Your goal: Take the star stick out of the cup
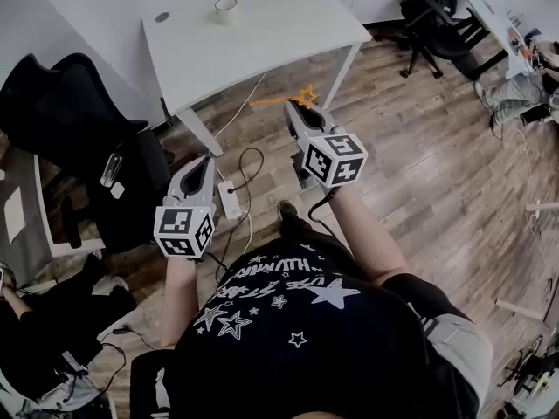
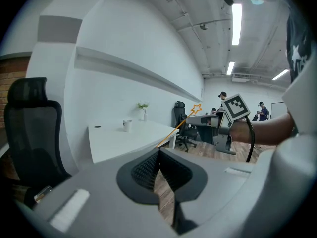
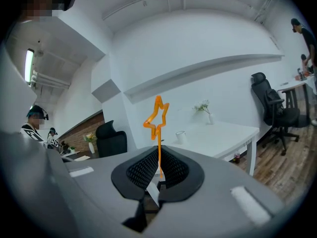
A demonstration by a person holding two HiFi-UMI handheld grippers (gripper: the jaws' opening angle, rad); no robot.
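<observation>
Gripping the orange star stick [image 3: 157,118] by its shaft, the right tongs [image 3: 158,171] hold it over the wooden floor [image 1: 419,147], well apart from the cup [image 1: 225,7] on the white desk [image 1: 262,46]. The left tongs [image 2: 158,158] are pressed together, empty.

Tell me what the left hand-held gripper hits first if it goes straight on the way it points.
Probably the white table: the left hand-held gripper, jaws together, points at its near edge. The free end of the star stick lies close to that line and might be met first; depth is unclear.
</observation>
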